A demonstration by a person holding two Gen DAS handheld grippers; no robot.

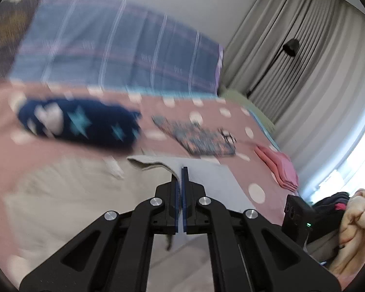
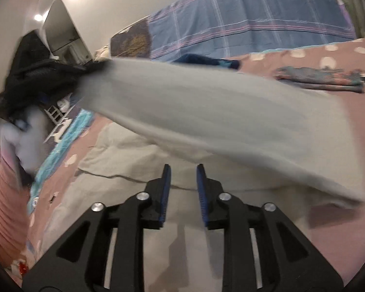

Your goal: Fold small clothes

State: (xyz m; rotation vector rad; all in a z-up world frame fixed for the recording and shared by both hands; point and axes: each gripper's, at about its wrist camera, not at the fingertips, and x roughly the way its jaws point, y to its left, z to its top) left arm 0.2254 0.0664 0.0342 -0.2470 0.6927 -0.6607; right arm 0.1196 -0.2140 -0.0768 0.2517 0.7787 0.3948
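Left tongs (image 1: 182, 170) clamp grey cloth (image 1: 206, 177) for lifting toward twelve o'clock; right tongs (image 2: 181, 170) gape partway, empty, freeing it.

A bed covered by a dusty-pink sheet with white polka dots (image 1: 206, 112) is seen. On it, a cream cloth (image 1: 60, 194) is spread near; farther off lie a navy star-printed garment (image 1: 85, 124), a folded floral multicoloured garment (image 1: 197, 137) and, at right, folded pink cloths (image 1: 279, 168).
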